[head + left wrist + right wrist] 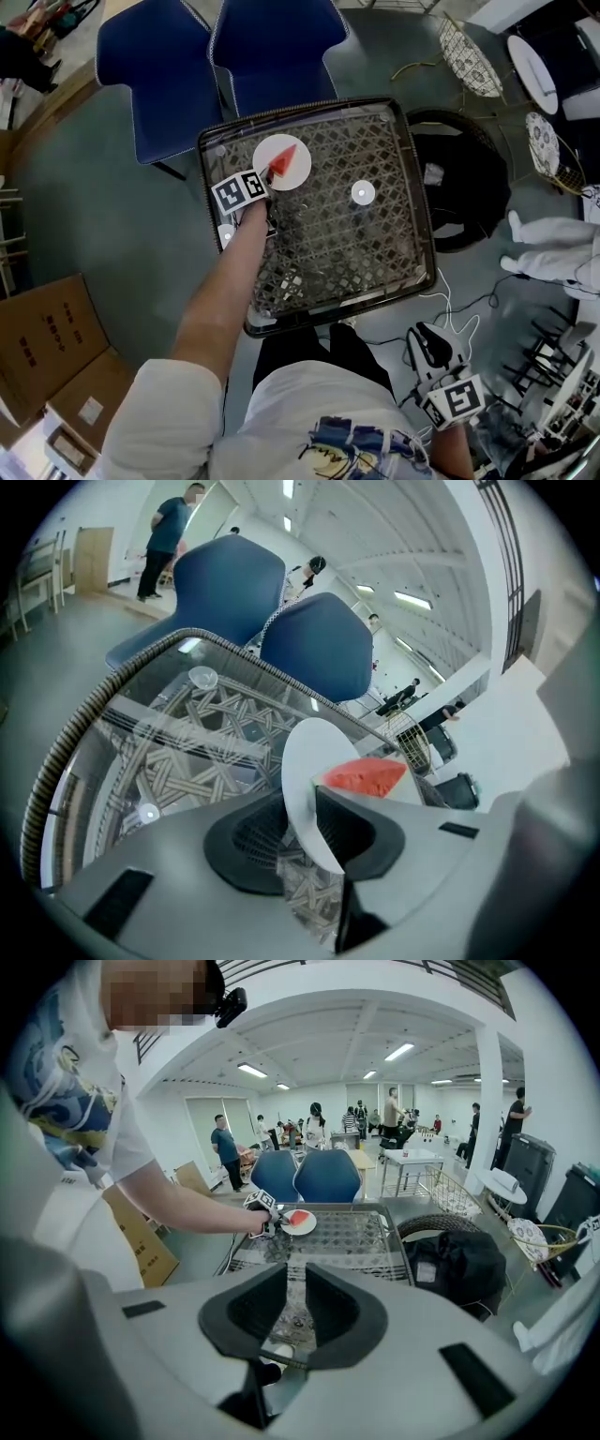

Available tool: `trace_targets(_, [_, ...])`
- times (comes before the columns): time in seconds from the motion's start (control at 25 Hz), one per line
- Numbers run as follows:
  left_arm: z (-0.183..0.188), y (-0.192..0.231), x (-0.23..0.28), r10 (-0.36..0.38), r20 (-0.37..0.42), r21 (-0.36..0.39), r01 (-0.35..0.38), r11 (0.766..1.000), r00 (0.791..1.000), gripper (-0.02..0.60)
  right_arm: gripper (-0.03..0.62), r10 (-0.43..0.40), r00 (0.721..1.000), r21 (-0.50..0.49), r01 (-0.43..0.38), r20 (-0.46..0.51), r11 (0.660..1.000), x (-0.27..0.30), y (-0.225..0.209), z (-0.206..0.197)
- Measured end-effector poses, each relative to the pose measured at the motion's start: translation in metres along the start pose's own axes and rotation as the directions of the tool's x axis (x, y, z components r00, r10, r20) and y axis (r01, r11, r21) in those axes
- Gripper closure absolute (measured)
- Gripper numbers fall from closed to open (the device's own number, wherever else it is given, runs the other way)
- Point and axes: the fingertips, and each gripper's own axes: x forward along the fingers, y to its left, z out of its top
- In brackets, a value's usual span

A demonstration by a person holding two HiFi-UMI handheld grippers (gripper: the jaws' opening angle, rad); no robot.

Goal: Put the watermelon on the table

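Watermelon [284, 156], a red wedge, lies on a smooth round white plate [298, 172] resting on the glass-topped woven table [413, 197]. Left gripper [270, 176]: jaws stand parted around the plate rim, not clamping; placing looks done, next comes a straight back-out without nudging the plate. Right gripper [295, 1305] idle, jaws slightly apart, empty

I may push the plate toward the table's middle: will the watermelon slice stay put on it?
The watermelon slice lies flat as a wedge, so it probably won't roll, though a sharp shove might slide it. The plate looks shallow, with little rim to stop it, and should glide easily on the glass tabletop.
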Motion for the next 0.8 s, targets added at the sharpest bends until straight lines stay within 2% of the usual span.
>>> trace_targets(0.32, [-0.002, -0.005, 0.003, 0.108, 0.013, 0.149, -0.109, 0.983, 0.994, 0.468, 0.530, -0.013, 1.000, -0.002, 0.013, 0.005, 1.000, -0.007, -0.002, -0.005])
trace_targets(0.52, [-0.002, -0.001, 0.000, 0.202, 0.032, 0.259, -0.203, 0.944, 0.979, 0.453, 0.530, -0.016, 1.000, -0.002, 0.016, 0.015, 1.000, -0.013, -0.007, -0.009])
trace_targets(0.8, [-0.004, 0.000, -0.033, 0.228, 0.097, 0.273, -0.246, 0.930, 0.969, 0.453, 0.530, 0.025, 0.998, -0.031, -0.024, 0.056, 0.999, -0.021, -0.021, -0.015])
